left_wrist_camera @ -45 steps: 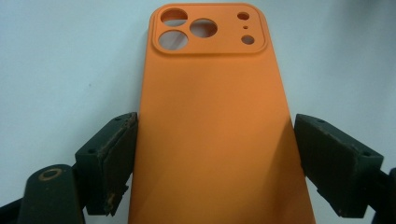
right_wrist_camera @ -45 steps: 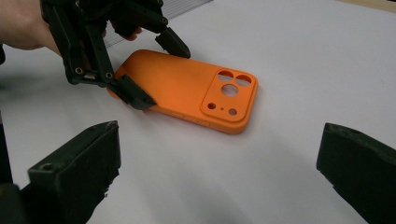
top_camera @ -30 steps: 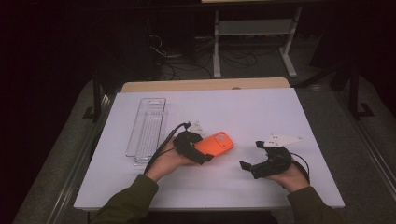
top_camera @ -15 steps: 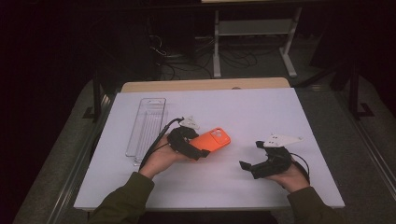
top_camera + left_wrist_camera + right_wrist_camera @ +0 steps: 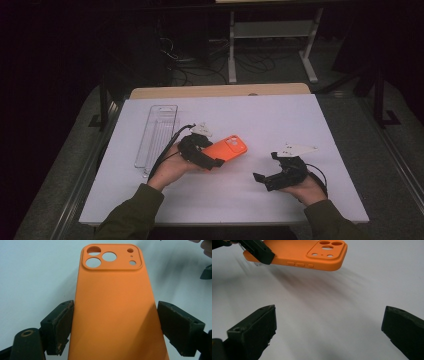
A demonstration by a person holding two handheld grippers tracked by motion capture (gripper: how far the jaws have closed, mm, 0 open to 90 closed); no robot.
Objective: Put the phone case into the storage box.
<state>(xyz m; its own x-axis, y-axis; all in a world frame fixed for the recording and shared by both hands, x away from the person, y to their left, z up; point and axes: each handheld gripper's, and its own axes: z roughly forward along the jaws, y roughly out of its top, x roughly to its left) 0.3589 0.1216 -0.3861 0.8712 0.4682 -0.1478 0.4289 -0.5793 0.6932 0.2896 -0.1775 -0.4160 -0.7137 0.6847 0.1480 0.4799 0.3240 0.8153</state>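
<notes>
- Left gripper view: gripping an orange phone case (image 5: 116,307) by its two long edges, left gripper (image 5: 115,325) jaws standing wide and pressing both sides near the case's lower half.
- Showing the back face up: matte, smooth, unmarked, with a raised camera block of three large round cut-outs and smaller holes at the far end.
- High view: holding the case (image 5: 225,148) raised off the white table (image 5: 280,120), near its middle, camera end pointing toward the right gripper (image 5: 267,176).
- Right gripper view: hanging low over bare table, right gripper (image 5: 329,332) jaws gaping wide with nothing between them; looking toward the case (image 5: 299,253), with side buttons moulded along its near edge and a shadow beneath confirming it as lifted.
- Lying untouched well to the left of the left gripper (image 5: 212,159): a clear plastic tray (image 5: 157,132), long and narrow.
- Judging progress: pick-up done, grip looking secure; handing over or setting the case down remaining, destination not being evident.
</notes>
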